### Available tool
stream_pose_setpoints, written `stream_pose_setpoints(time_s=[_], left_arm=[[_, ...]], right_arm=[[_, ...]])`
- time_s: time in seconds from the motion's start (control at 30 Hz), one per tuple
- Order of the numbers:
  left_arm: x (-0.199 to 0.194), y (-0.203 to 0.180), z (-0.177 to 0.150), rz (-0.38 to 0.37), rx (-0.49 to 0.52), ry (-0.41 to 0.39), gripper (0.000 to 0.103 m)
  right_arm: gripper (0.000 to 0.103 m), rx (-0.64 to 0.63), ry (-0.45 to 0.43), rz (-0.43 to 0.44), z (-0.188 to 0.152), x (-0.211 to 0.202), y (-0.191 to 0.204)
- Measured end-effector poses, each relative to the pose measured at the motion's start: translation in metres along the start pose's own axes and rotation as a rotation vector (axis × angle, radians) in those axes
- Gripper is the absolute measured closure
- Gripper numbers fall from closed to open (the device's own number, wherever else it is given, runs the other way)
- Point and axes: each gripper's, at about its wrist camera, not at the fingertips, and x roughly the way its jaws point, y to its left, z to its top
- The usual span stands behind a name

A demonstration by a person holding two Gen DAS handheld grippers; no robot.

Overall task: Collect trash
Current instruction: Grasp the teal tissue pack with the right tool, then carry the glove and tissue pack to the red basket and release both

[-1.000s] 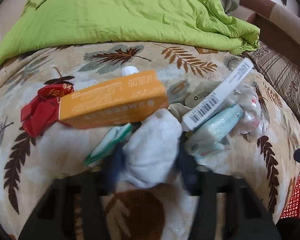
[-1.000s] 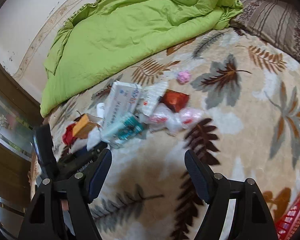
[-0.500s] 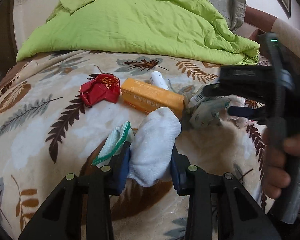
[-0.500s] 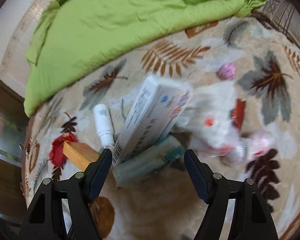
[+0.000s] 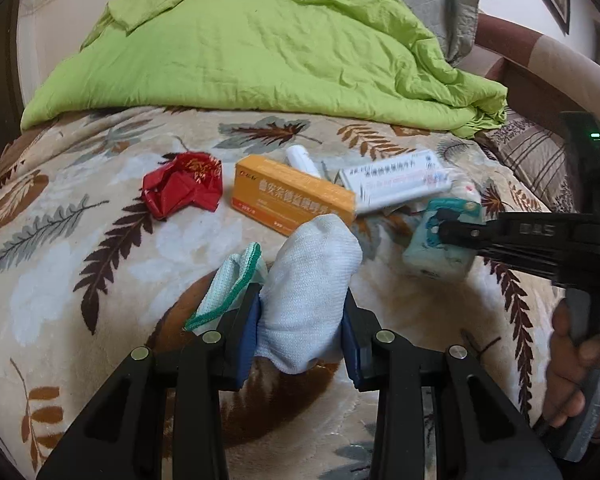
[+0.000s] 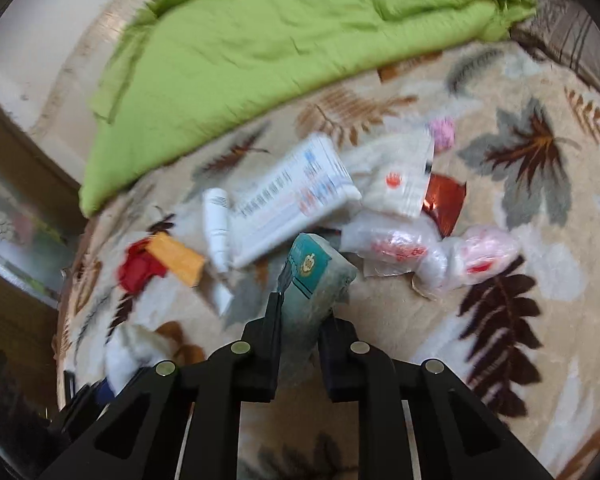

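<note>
My left gripper [image 5: 302,316] is shut on a white sock-like cloth [image 5: 308,280] held above the leaf-patterned blanket; a green-edged cloth [image 5: 232,280] hangs beside its left finger. My right gripper [image 6: 298,320] is shut on a teal tissue pack [image 6: 314,276], which also shows in the left wrist view as a teal tissue pack [image 5: 440,246] at the right. On the bed lie a red wrapper [image 5: 184,186], an orange box [image 5: 292,196], a white tube [image 6: 216,228], a white box [image 6: 292,196] and clear plastic bags [image 6: 440,248].
A crumpled green duvet [image 5: 252,48] covers the far half of the bed. A striped pillow [image 5: 540,160] lies at the right. A small pink ball [image 6: 442,132] and a dark red foil wrapper [image 6: 444,200] sit beyond the bags. A hand [image 5: 576,368] grips the right tool's handle.
My right gripper went from open over the pile to shut on the teal tissue pack. My left gripper has drawn back from the pile, still gripping the white cloth.
</note>
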Motion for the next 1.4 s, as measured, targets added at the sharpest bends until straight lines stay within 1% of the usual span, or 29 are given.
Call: stream_pose_setpoints(time_s=[0.03, 0.13, 0.23, 0.27, 0.3, 0.33, 0.37, 0.4, 0.5, 0.57, 0.67, 1.0, 1.4], left_arm=[[-0.003, -0.003, -0.001, 0.011, 0.014, -0.012, 0.068], [-0.013, -0.012, -0.002, 0.022, 0.038, -0.038, 0.068], [-0.025, -0.020, -0.009, 0.021, 0.034, -0.051, 0.068], [-0.029, -0.022, -0.012, 0.024, 0.034, -0.053, 0.068], [-0.032, -0.025, -0.016, 0.036, 0.039, -0.057, 0.068], [-0.035, -0.029, -0.020, 0.052, 0.049, -0.065, 0.068], [-0.036, -0.032, -0.022, 0.066, 0.059, -0.075, 0.068], [-0.037, -0.034, -0.022, 0.079, 0.067, -0.084, 0.068], [-0.036, -0.035, -0.021, 0.112, 0.074, -0.100, 0.068], [-0.034, -0.034, -0.022, 0.142, 0.088, -0.105, 0.068], [-0.033, -0.033, -0.022, 0.147, 0.091, -0.108, 0.068], [-0.032, -0.042, -0.022, 0.171, 0.148, -0.142, 0.068], [-0.032, -0.041, -0.021, 0.174, 0.144, -0.143, 0.068]], right_arm=[[0.086, -0.023, -0.018, 0.014, -0.004, -0.009, 0.003], [0.086, -0.119, -0.074, 0.014, -0.023, -0.041, 0.013], [0.086, -0.205, -0.124, 0.011, -0.056, -0.071, 0.016], [0.086, -0.220, -0.128, 0.012, -0.063, -0.076, 0.014], [0.086, -0.234, -0.137, 0.021, -0.069, -0.081, 0.017], [0.086, -0.256, -0.174, 0.041, -0.070, -0.088, 0.022], [0.086, -0.290, -0.214, 0.038, -0.072, -0.094, 0.026], [0.086, -0.304, -0.223, 0.031, -0.074, -0.094, 0.028], [0.086, -0.293, -0.188, 0.039, -0.072, -0.084, 0.029], [0.086, -0.295, -0.191, 0.035, -0.070, -0.083, 0.029], [0.086, -0.295, -0.192, 0.033, -0.071, -0.083, 0.027], [0.086, -0.290, -0.195, 0.031, -0.072, -0.084, 0.026], [0.086, -0.296, -0.198, 0.026, -0.073, -0.084, 0.027]])
